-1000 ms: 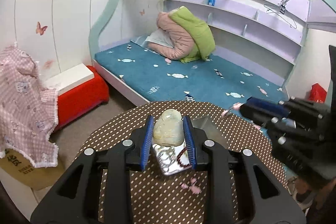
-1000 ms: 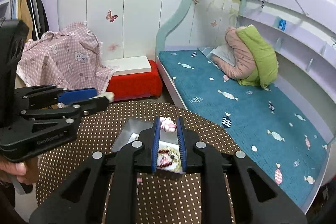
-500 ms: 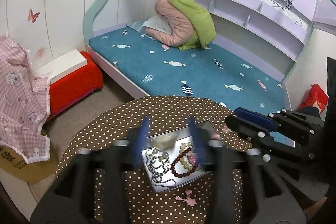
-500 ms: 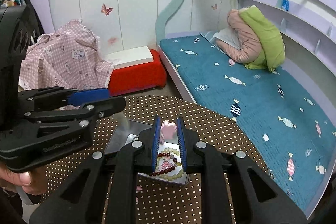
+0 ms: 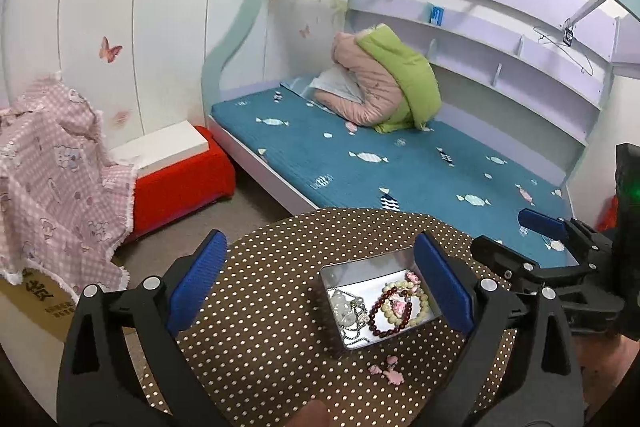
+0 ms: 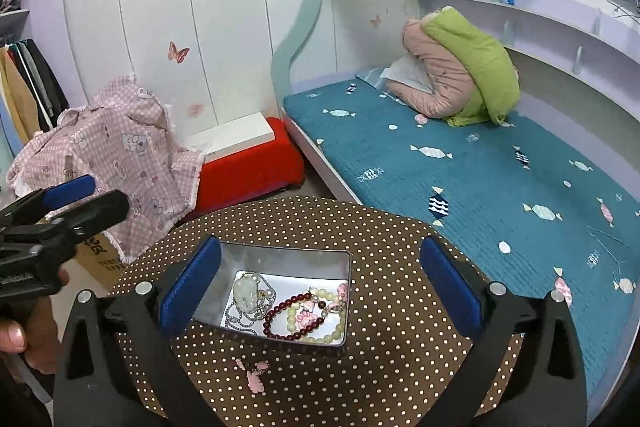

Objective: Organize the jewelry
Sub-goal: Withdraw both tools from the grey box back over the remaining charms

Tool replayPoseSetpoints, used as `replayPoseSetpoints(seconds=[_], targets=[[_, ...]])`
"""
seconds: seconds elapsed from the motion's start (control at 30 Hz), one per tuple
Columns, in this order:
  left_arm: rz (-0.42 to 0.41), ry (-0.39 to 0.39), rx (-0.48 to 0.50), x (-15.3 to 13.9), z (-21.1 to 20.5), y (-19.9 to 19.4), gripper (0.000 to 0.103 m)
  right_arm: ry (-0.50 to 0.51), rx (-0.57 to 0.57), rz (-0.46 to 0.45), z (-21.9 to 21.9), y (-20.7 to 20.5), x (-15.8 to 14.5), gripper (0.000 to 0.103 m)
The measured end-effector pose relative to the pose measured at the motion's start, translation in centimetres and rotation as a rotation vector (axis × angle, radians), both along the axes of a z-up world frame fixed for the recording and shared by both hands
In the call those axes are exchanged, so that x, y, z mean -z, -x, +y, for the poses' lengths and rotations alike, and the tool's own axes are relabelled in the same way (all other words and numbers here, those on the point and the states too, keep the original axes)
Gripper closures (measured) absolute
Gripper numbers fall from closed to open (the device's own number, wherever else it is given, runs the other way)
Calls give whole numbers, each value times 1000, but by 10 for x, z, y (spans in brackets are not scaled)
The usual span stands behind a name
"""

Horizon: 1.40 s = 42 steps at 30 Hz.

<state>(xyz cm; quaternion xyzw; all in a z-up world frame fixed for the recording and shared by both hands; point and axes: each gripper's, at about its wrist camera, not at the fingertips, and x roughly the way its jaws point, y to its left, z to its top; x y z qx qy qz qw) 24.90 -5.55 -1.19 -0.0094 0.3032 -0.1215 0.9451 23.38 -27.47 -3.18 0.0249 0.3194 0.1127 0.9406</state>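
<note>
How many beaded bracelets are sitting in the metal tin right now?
2. The dark red bracelet lies in the middle of the tin, and the pale green bracelet overlaps it on the right side. A chain pile sits beside them and could hide something underneath.

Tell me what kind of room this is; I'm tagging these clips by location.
Most likely a child's bedroom: a bunk bed with a candy-print teal mattress, butterfly stickers on white wardrobe doors, and hanging clothes. The jewelry tin sits on a small polka-dot table.

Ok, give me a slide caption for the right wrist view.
Open right gripper above a metal tin holding bracelets and a jade pendant.
</note>
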Motion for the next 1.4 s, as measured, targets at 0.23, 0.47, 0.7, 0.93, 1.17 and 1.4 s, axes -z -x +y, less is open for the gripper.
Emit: replayPoseSetpoints(seconds=[0.23,0.47,0.7,0.93,1.17,1.4], targets=[[-29,6,-21,-9,7,29,7,-28,37,-30,-3,20,-10,7],[-55,-16,-51,-12,11,57,6,-38,60,-77,-5,51,-22,7],[-80,-43,-84,-8,18,86,6,-25,93,-112,-6,78,-27,7],[-92,-45,-103,-3,25,109,6,-22,100,-127,-4,96,-30,7],[-79,-27,-112,5,34,123,6,-16,94,-126,1,112,-25,7],[-44,-24,-117,25,40,128,6,-5,90,-86,3,116,-9,7]])
